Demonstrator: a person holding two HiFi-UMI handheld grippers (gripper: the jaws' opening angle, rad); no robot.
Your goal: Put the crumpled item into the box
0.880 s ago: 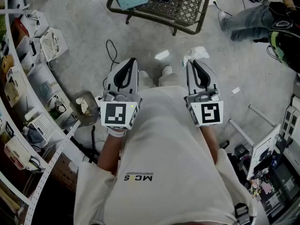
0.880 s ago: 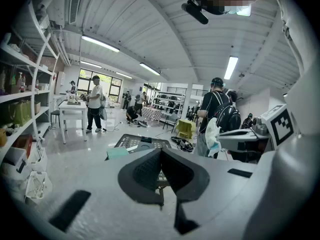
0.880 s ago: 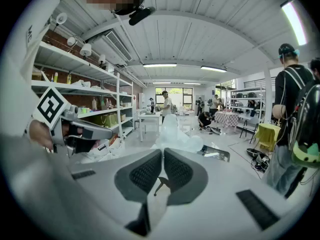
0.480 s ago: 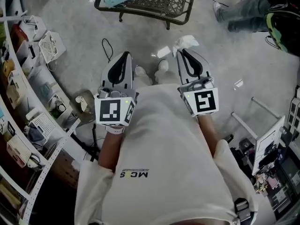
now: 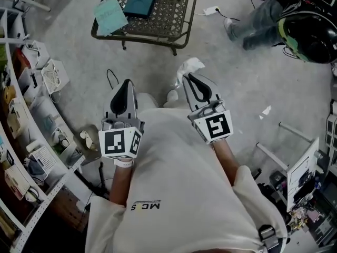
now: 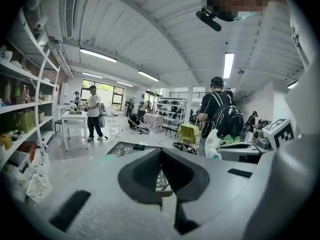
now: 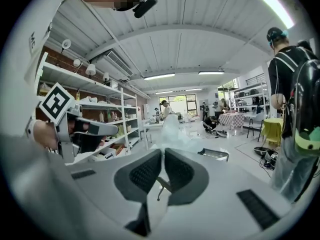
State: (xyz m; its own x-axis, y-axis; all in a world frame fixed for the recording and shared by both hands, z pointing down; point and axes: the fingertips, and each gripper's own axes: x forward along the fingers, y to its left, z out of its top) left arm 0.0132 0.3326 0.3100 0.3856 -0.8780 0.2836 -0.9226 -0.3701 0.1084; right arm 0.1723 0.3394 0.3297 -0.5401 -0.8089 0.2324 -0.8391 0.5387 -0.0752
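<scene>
The crumpled white paper item (image 5: 190,65) is still clenched in the right gripper (image 5: 186,77), the left gripper (image 5: 126,82) closed empty, and the dark metal mesh table (image 5: 176,7) has been brought nearer, boxing judged pending.

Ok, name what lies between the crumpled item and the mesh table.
Only bare floor, as the head view shows; the crumpled item is clamped by the right gripper.

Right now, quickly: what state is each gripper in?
Left gripper: jaws closed, empty.
Right gripper: jaws closed on the crumpled white paper.
</scene>
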